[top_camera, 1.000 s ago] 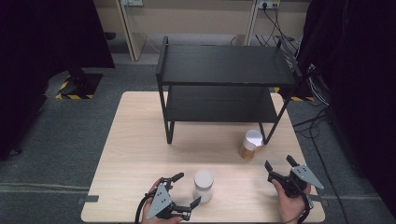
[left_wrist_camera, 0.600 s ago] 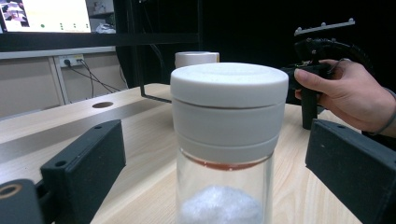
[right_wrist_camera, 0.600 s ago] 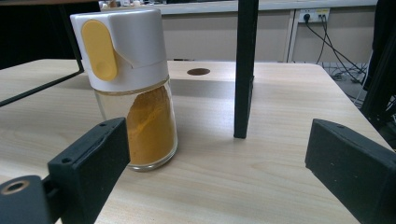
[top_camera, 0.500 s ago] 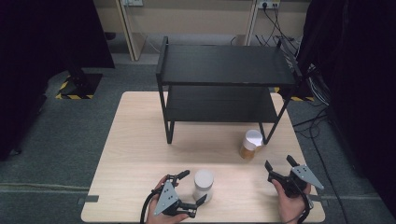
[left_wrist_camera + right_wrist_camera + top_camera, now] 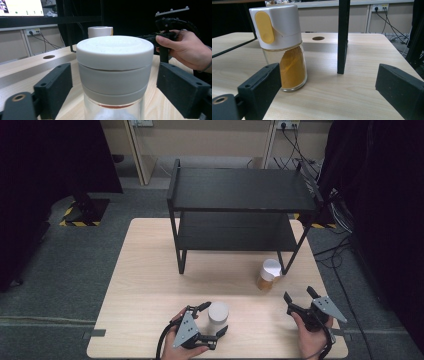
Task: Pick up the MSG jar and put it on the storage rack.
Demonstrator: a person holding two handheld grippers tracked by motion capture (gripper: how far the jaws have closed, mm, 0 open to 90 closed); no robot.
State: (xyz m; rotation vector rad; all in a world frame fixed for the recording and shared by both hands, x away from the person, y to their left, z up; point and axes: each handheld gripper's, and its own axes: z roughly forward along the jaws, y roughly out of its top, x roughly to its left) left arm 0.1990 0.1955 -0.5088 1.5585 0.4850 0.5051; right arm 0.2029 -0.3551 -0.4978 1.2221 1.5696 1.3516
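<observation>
Near the front edge of the wooden surface [image 5: 150, 270]: white-lidded jar [image 5: 218, 316], standing upright between the jaws of the left gripper [image 5: 214, 323]. Jaws wide apart, one on each side of the lid, a gap visible on both sides in the left gripper view; nothing held. Lower part of the jar cut off at the bottom of that view; clear glass and a reddish rim below the lid, contents not identifiable.

At front right: right gripper [image 5: 300, 300], held in a hand [image 5: 311, 340], jaws spread wide, holding nothing. Ahead of it, well apart: spice shaker [image 5: 280, 47] with white cap, yellow flip tab and orange-yellow powder, upright, just beside the front right leg [image 5: 343, 37] of the black two-tier shelf rack [image 5: 240, 190]. Shaker set left of centre between the jaws in the right gripper view.

Rack's lower tier in shadow; surroundings beyond the surface dark and hard to make out.
</observation>
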